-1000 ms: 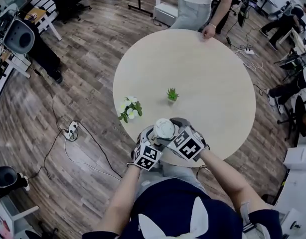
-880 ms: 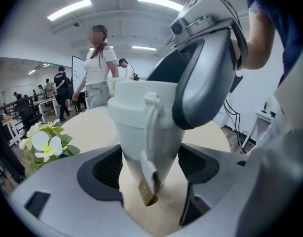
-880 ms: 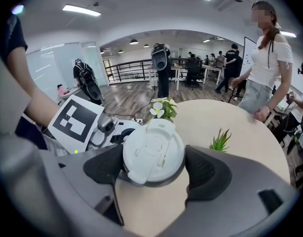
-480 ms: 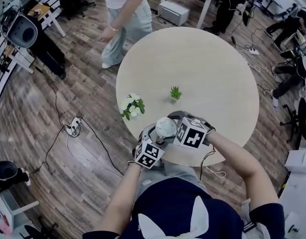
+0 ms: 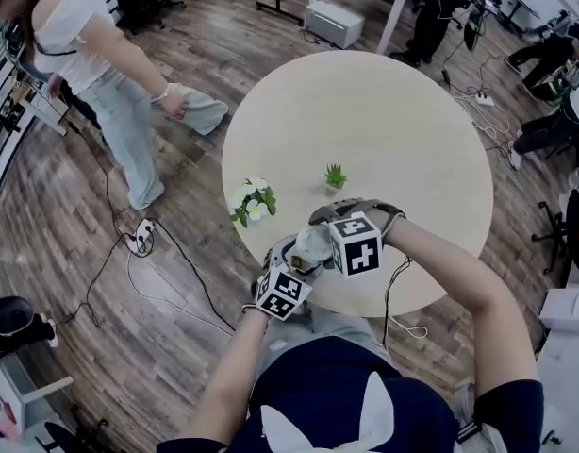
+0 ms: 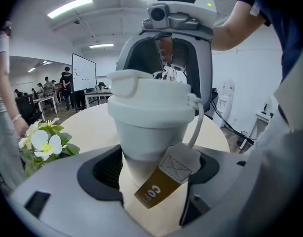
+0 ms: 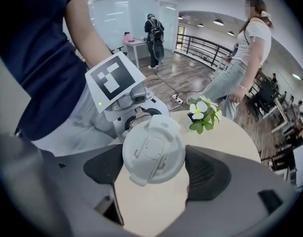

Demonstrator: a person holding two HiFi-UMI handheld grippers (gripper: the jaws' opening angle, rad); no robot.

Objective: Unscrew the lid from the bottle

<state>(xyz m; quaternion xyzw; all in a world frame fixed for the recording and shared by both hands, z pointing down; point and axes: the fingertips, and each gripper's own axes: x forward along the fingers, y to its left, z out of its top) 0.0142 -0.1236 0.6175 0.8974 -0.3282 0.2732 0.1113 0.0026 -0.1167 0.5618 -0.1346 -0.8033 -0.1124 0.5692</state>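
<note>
two claws meet over the near edge of a round, pale, smooth table (image 5: 393, 111) on a plank wood floor (image 5: 176, 225) in an open office. my left claw (image 6: 155, 169) pinches the tapered matte white bottle (image 6: 146, 137) low on its body, long axis upright. my right claw (image 7: 155, 168) points down from above, pads pressed on the round flip-top lid (image 7: 154, 152).

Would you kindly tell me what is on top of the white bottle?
A white lid with a flip cap sits on the bottle, the right gripper clamped around it from above. The lid covers the bottle's mouth and contents, so neither shows.
</note>
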